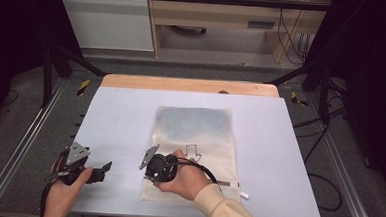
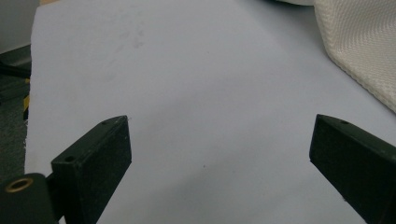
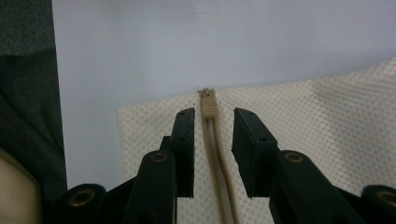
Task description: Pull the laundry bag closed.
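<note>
A cream mesh bag (image 1: pixel 199 134) lies flat in the middle of the pale table (image 1: pixel 120 114), with a bluish patch at its far end and an arrow outline (image 1: pixel 193 150) printed on it. My right gripper (image 1: pixel 150 172) is low over the bag's near left corner. In the right gripper view its jaws (image 3: pixel 212 116) stand narrowly apart on either side of the tan zipper end (image 3: pixel 208 103), with a gap on each side. My left gripper (image 1: pixel 102 173) rests at the table's near left, wide open (image 2: pixel 219 135) over bare table, with the bag's edge (image 2: pixel 364 42) off to its right.
A white zipper tab (image 1: pixel 244 195) pokes out at the bag's near right corner. The table's near edge and dark floor (image 3: pixel 28 116) lie close beside the right gripper. Wooden furniture (image 1: pixel 210 19) and cables stand beyond the far edge.
</note>
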Motion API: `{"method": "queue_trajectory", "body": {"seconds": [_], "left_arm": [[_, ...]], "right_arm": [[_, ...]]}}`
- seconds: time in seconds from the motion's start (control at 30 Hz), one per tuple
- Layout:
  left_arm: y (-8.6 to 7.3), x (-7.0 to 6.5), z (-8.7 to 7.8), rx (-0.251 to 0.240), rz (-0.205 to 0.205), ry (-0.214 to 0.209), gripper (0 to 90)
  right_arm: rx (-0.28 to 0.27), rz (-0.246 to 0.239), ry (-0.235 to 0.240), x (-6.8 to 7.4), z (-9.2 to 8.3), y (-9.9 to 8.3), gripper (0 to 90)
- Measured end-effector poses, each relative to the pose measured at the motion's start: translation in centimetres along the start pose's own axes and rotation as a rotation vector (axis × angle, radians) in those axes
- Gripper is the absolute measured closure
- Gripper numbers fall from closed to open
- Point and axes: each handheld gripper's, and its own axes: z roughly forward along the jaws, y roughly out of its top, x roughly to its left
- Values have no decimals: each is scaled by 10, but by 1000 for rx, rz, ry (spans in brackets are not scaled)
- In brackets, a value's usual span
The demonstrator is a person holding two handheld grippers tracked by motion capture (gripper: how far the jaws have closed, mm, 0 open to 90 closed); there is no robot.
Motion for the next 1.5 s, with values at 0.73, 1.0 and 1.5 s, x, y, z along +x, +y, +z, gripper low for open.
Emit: {"method": "queue_trajectory", "body": {"seconds": [0.73, 1.0, 1.5], "left_arm": [[1, -5, 3, 16, 26, -20, 55], [2, -6, 4, 23, 34, -24, 55], [2, -8, 5, 37, 47, -31, 54]], "right_arm": [[31, 76, 41, -8, 28, 10, 715], [41, 82, 53, -9, 33, 11, 725], [42, 81, 58, -8, 35, 9, 743]]}}
